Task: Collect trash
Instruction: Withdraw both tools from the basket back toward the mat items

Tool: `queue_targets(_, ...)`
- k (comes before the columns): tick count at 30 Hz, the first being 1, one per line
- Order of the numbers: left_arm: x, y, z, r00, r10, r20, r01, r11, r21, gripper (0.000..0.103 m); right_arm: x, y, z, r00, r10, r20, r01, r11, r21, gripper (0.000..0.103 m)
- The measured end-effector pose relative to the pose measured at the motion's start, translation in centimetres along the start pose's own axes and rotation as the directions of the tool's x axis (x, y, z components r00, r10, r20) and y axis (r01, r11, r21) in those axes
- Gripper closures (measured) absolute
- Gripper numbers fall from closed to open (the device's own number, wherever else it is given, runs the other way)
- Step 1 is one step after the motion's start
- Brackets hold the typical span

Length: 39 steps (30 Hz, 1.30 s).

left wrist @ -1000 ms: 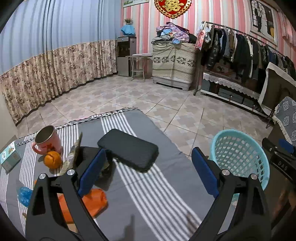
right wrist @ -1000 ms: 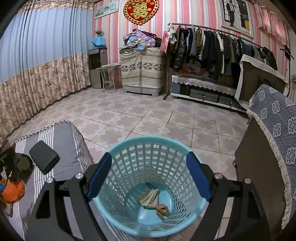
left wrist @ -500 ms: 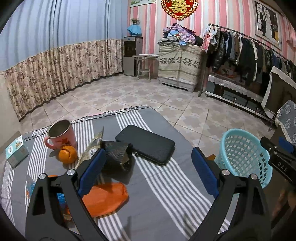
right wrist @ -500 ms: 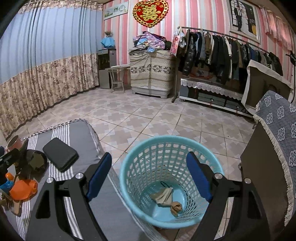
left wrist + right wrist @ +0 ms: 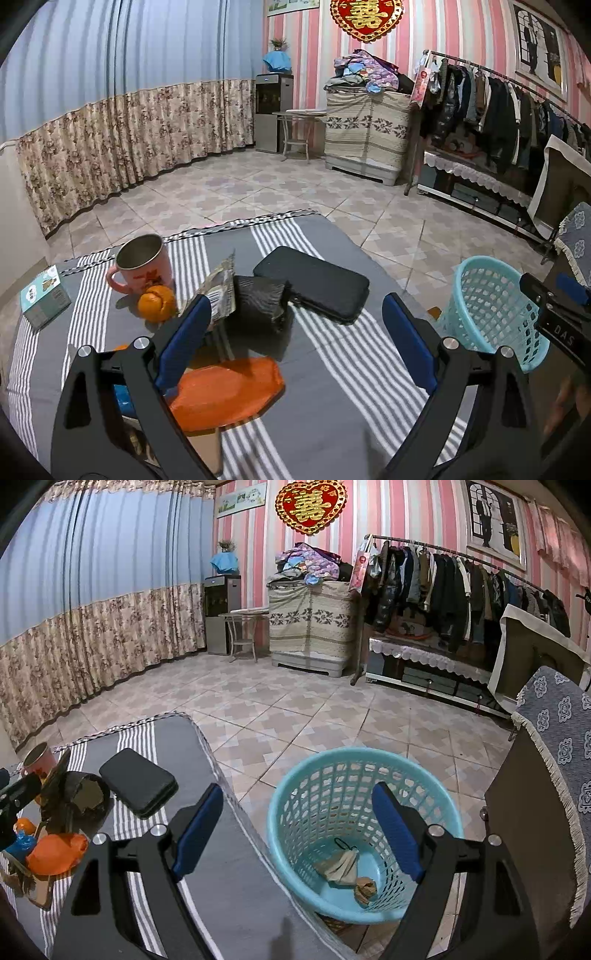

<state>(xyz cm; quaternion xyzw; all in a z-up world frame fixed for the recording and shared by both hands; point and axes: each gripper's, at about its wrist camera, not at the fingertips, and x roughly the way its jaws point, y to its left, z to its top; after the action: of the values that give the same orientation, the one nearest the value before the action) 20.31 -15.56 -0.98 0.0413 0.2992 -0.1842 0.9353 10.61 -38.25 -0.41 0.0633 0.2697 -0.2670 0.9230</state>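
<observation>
Pink-striped bedroom with tiled floor [image 5: 295, 709], floral curtain [image 5: 122, 136] on the left wall, clothes rack [image 5: 461, 583] at the back right. Nearest, a low desk under a grey striped cloth [image 5: 332, 354].

On the cloth, from the left wrist view: small teal box [image 5: 42, 297] at the far left edge; pink metal mug [image 5: 142, 264] with an orange [image 5: 157, 302] touching its base; crinkled snack wrapper [image 5: 221, 291] standing tilted just beside the orange; crumpled black wrapper [image 5: 260, 301] against it; black phone case [image 5: 312, 282] lying flat, touching the black wrapper's right side; orange plastic bag [image 5: 225, 393] flattened at the near edge, partly behind the left finger.

Left gripper [image 5: 291, 339] over the cloth, blue-padded fingers spread wide, gripping nothing, the wrappers and bag just ahead and to their left.

Right gripper [image 5: 295, 830] above the desk's right edge, fingers likewise wide apart and empty, framing a teal mesh waste basket [image 5: 295, 812] on the floor beside the desk. Inside the basket: a folded beige scrap [image 5: 341, 864] and a small brown crumpled ball [image 5: 365, 888]. Right of it, a dark cabinet draped with blue patterned cloth [image 5: 557, 731].
</observation>
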Motion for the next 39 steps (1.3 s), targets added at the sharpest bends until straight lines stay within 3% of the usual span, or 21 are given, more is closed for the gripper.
queue_targets(19, -1.0, 4.4, -1.4, 0.998, 0.055, -0.023, -0.056, 0.997, -0.059, 0.012, -1.0, 3.2, 0.1, 0.999, 0.042, 0.010, -0.042, 0.999, -0.017, 0.022)
queue_targets(34, -2.2, 5.1, -1.1, 0.994, 0.109, 0.002, -0.109, 0.994, -0.016, 0.012, -0.4, 4.2, 0.7, 0.999, 0.051, 0.002, -0.051, 0.998, -0.033, 0.022)
queue_targets(39, -2.3, 5.7, -1.3, 0.994, 0.108, -0.002, -0.108, 0.993, -0.043, 0.012, -0.2, 3.8, 0.4, 0.999, 0.051, -0.005, -0.051, 0.998, -0.024, 0.022)
